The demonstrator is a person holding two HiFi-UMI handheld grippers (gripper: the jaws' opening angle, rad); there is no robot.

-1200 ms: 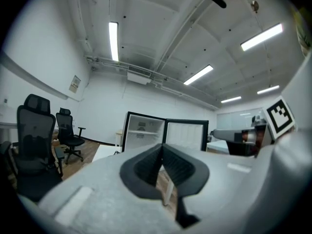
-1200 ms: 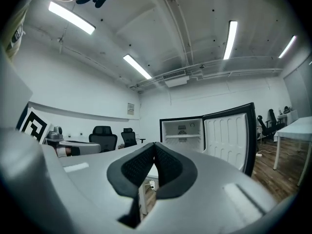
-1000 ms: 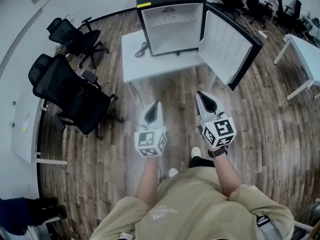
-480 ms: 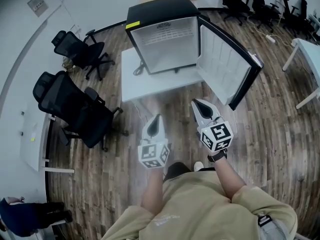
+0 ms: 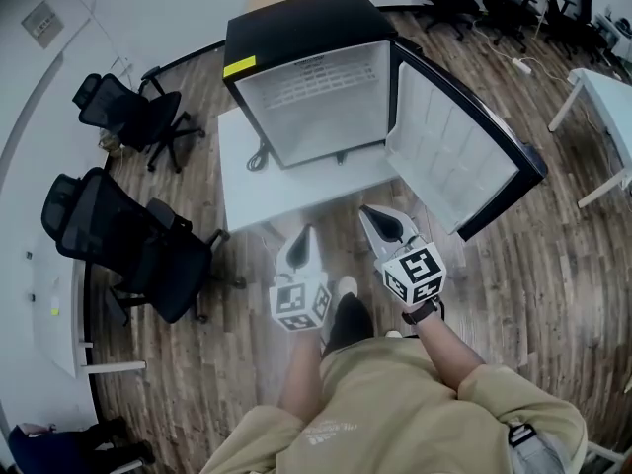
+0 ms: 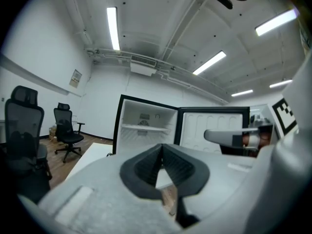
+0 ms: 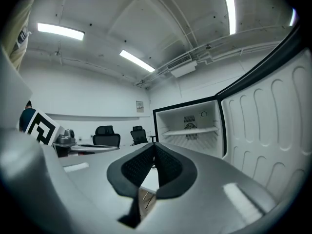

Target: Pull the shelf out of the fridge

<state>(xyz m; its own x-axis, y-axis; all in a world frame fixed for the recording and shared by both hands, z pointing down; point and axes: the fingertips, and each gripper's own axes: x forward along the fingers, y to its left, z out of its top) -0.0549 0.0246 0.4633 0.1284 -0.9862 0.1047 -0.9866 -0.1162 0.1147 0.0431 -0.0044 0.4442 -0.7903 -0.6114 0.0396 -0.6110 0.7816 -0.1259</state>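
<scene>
Wood-plank flooring [image 5: 553, 255] runs under a white table [image 5: 237, 181], and on that table stands the black fridge [image 5: 306, 38], your landmark for everything else. Its door [image 5: 449, 156] swings wide to the fridge's right, its white ribbed lining facing you. The shelf [image 5: 314, 79] sits inside the fridge, high in the white cabinet and level on its side rails; neither tong touches it.

A yellow sticker [image 5: 238, 66] marks the front edge of the fridge's top near its left corner, but any print on it is too small to read. A dark printed strip [image 5: 314, 59] above the shelf is also unreadable. A black cable [image 5: 257, 158] lies coiled on the table left of the fridge, and two black office chairs [image 5: 128, 235] stand on the floor farther left.

You hold both tongs short of the table, in front of the fridge. Your left gripper [image 5: 305, 232] has its jaws pressed together with nothing between them. Your right gripper [image 5: 368, 211] is likewise closed and empty, nearer the door. Each carries a cube of black-and-white square markers.
</scene>
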